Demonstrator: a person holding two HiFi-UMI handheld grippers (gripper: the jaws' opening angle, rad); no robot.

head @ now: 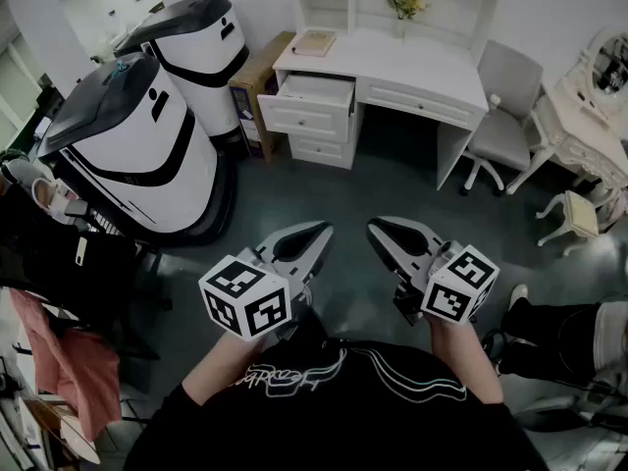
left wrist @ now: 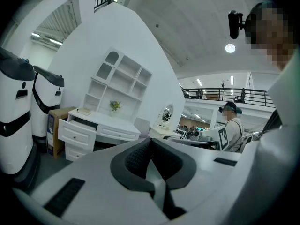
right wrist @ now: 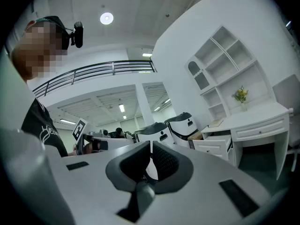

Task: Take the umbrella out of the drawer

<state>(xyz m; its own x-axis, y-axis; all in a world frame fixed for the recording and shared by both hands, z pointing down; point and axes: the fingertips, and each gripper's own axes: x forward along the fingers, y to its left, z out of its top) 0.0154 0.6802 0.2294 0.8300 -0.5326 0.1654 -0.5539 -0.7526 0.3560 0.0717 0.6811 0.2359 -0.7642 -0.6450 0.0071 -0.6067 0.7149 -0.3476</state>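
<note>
Left tool (head: 322, 232), right tool (head: 375, 228) roughly level

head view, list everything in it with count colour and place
desk: one, white, top centre against the wall
drawer: one, white, pulled open at the desk's left side
book: one, tan, on the desk's left end
flowers: one bunch, yellow, back of the desk
chair: one, grey, right of the desk
cardboard box: one, brown, left of the desk
machines: two, white and black, upper left
stool: one, white, right edge
left claw: one, grey and white, shut, bottom centre
right claw: one, grey and white, shut, bottom centre
</note>
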